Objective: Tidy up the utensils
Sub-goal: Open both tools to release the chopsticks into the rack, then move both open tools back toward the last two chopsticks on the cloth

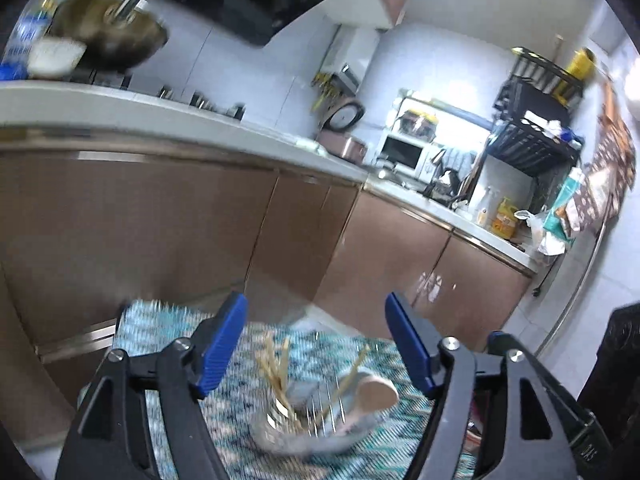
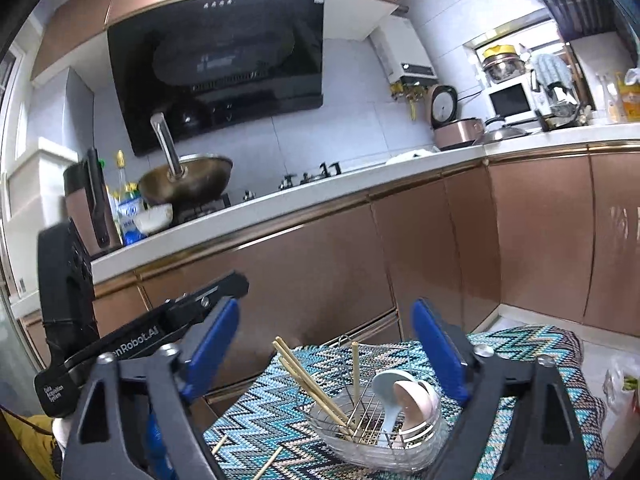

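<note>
A clear utensil holder (image 2: pixel 380 436) with a wire rack stands on a zigzag-patterned cloth (image 2: pixel 264 408). It holds several wooden chopsticks (image 2: pixel 308 384), a light blue spoon (image 2: pixel 390 388) and a pink spoon (image 2: pixel 416 400). Two loose chopsticks (image 2: pixel 268 462) lie on the cloth at the front left. My right gripper (image 2: pixel 326 344) is open and empty above the holder. My left gripper (image 1: pixel 316 336) is open and empty above the same holder (image 1: pixel 316 428), which is blurred there. The left gripper's body (image 2: pixel 132 336) shows at the left of the right wrist view.
Brown cabinets (image 2: pixel 320 272) and a white counter (image 2: pixel 280 200) stand behind the cloth. A wok (image 2: pixel 188 180), bottles and a bowl (image 2: pixel 154 216) sit on the counter. A rice cooker (image 2: pixel 456 128) and microwave (image 2: pixel 512 100) are at the right. A plastic bag (image 2: pixel 620 392) lies on the floor.
</note>
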Demonstrator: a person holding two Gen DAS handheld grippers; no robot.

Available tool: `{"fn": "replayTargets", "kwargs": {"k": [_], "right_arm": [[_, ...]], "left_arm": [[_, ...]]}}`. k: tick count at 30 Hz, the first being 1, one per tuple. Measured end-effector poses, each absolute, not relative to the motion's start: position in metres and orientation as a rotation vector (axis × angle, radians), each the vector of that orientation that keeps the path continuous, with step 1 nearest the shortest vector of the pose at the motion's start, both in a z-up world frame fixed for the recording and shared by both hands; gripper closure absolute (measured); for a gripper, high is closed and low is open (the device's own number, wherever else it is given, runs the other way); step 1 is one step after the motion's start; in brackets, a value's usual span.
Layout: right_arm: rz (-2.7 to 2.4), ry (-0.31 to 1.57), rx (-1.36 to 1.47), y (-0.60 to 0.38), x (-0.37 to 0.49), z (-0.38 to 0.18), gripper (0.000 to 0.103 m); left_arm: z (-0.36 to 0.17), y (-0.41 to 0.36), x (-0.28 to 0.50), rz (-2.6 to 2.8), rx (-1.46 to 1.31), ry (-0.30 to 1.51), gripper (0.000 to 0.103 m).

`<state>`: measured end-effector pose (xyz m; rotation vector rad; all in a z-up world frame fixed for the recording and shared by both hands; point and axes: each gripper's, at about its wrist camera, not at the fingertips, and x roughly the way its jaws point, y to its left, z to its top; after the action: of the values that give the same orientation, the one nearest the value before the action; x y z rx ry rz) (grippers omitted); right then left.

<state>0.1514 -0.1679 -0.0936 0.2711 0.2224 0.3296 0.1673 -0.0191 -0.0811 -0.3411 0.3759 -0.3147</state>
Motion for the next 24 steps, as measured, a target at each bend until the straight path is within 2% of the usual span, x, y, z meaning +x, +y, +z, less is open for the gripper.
{"fn": "replayTargets", "kwargs": {"k": [6, 24], "right_arm": [[0.297, 0.207, 0.245, -0.164, 0.122, -0.081, 0.0], [0.225, 0.149, 0.196, -0.158, 0.043, -0.06, 0.0]], "left_arm": [[-0.076, -0.002, 0.149, -0.314, -0.393, 0.454, 0.031], [-0.055, 0.032, 0.073, -0.364, -0.374, 0.445, 0.031]]}}
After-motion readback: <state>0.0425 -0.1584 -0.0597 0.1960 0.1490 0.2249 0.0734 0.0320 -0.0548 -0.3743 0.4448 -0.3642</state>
